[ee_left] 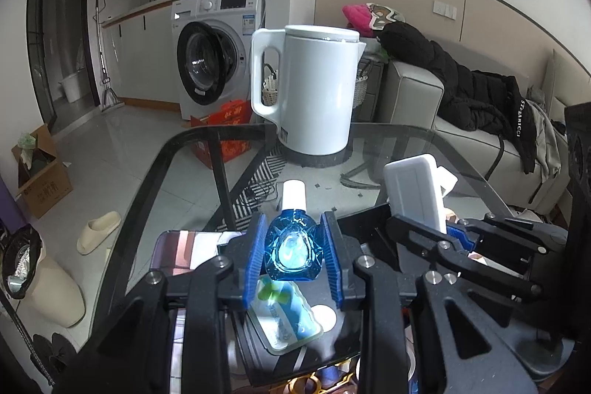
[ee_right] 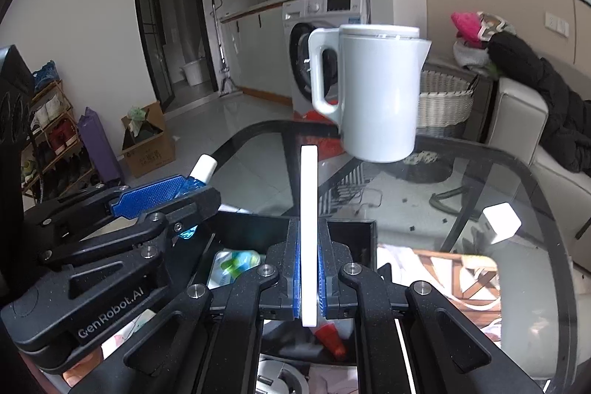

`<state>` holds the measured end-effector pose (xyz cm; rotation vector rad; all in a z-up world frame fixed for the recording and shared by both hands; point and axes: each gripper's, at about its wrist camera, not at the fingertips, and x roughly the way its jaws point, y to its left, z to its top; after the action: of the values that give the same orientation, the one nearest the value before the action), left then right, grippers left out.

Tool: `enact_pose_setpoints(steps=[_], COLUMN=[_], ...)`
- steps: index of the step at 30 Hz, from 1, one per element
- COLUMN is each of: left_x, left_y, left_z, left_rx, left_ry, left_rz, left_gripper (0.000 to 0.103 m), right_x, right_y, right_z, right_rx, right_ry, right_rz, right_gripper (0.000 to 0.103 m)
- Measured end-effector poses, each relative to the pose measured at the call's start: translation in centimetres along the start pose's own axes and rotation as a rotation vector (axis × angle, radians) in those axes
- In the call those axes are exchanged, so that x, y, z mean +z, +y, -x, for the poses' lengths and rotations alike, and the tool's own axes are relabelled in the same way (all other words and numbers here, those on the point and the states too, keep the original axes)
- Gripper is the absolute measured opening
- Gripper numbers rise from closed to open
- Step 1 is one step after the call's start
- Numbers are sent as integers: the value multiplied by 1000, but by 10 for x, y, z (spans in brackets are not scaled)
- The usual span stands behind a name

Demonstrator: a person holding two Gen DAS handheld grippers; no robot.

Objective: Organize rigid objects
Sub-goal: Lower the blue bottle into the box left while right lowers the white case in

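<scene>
My left gripper (ee_left: 293,242) is shut on a small blue translucent bottle (ee_left: 290,246) with a white cap, which points away from me. It hangs over an open black box (ee_left: 364,215) that holds a green and blue packet (ee_left: 284,316). My right gripper (ee_right: 309,268) is shut on a flat white case (ee_right: 309,209), seen edge-on and standing upright above the same box (ee_right: 347,222). In the left wrist view the right gripper (ee_left: 443,231) and its white case (ee_left: 413,194) sit just to the right. In the right wrist view the left gripper (ee_right: 195,202) and bottle cap (ee_right: 204,168) are at the left.
A white electric kettle (ee_left: 317,87) stands on the glass table (ee_left: 399,143) beyond the box. A small white cube (ee_right: 502,222) lies on the glass to the right. A red item (ee_right: 330,338) lies in the box. A grey sofa with a black jacket (ee_left: 461,91) flanks the table.
</scene>
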<state>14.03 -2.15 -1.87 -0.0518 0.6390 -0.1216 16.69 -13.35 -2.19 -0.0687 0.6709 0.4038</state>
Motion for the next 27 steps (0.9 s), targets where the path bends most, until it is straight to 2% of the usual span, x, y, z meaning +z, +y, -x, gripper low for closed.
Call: enact_pose_setpoints(steps=[15, 22, 27], left_x=[-8, -16, -24], left_y=[1, 0, -1], left_z=[-35, -47, -60], left_rx=[-16, 7, 18], left_ry=[121, 175, 244], left_rz=[-1, -24, -45], left_gripper=[28, 28, 28], right_x=[-9, -16, -15], right_y=[-5, -3, 3], right_z=[-41, -55, -54], right_rx=[32, 24, 21], right_ry=[162, 238, 308], right_rz=[-4, 12, 26], right_gripper=[7, 7, 7])
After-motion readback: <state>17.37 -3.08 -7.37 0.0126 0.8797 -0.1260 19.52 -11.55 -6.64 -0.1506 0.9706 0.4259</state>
